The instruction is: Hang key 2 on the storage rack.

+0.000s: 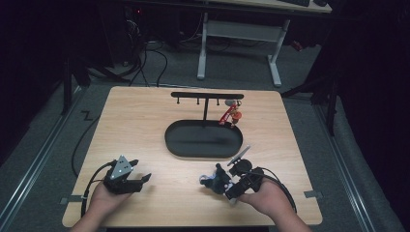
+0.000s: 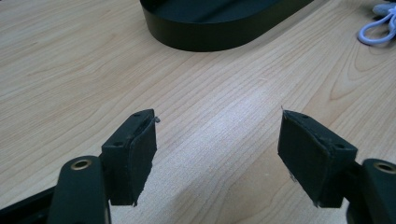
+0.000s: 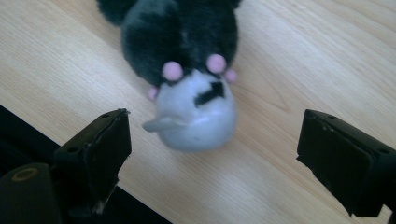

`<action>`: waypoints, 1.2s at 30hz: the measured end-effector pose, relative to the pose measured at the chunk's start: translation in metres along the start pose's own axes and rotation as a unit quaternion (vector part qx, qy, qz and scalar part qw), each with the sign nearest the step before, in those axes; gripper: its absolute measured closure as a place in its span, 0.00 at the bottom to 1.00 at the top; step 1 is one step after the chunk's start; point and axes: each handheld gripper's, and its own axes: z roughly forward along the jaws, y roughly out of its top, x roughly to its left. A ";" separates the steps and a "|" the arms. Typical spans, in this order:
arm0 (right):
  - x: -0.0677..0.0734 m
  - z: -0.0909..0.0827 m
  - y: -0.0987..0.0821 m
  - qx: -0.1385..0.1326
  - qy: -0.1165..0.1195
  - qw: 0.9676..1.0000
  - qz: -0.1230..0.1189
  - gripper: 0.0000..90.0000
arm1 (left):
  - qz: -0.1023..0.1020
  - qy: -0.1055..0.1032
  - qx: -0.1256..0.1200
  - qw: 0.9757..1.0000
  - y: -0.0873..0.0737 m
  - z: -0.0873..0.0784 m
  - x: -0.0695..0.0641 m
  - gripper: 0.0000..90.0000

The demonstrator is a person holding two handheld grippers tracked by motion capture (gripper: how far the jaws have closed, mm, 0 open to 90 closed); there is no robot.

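Note:
A small plush toy [image 1: 214,181] lies on the wooden table at the front right; it has a dark furry body, a pale face and pink dots [image 3: 194,100]. My right gripper [image 1: 223,183] stands open around it, jaws wide on either side and the pads clear of the toy. Its white cord loop [image 2: 377,25] shows at the top right of the left gripper view. My left gripper [image 1: 140,170] rests at the front left, open with bare table between its pads [image 2: 135,154].
A black oval tray [image 1: 169,141] sits mid-table, its wall [image 2: 201,38] ahead of the left gripper. Behind it rises a black hook rack [image 1: 207,95] with a red figure [image 1: 232,116] hanging at its right end. A desk frame stands on the floor beyond.

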 end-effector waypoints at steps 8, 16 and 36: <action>0.007 0.021 0.003 0.016 -0.007 1.000 -0.026 0.16 | 0.003 0.004 0.005 1.000 -0.003 -0.003 0.001 0.31; 0.006 0.035 0.002 0.017 -0.001 0.999 -0.028 0.20 | 0.001 0.005 0.005 1.000 -0.004 -0.003 0.002 0.31; 0.010 0.038 0.003 0.009 -0.001 0.999 -0.039 0.53 | 0.006 -0.003 0.003 1.000 -0.005 -0.004 -0.001 0.28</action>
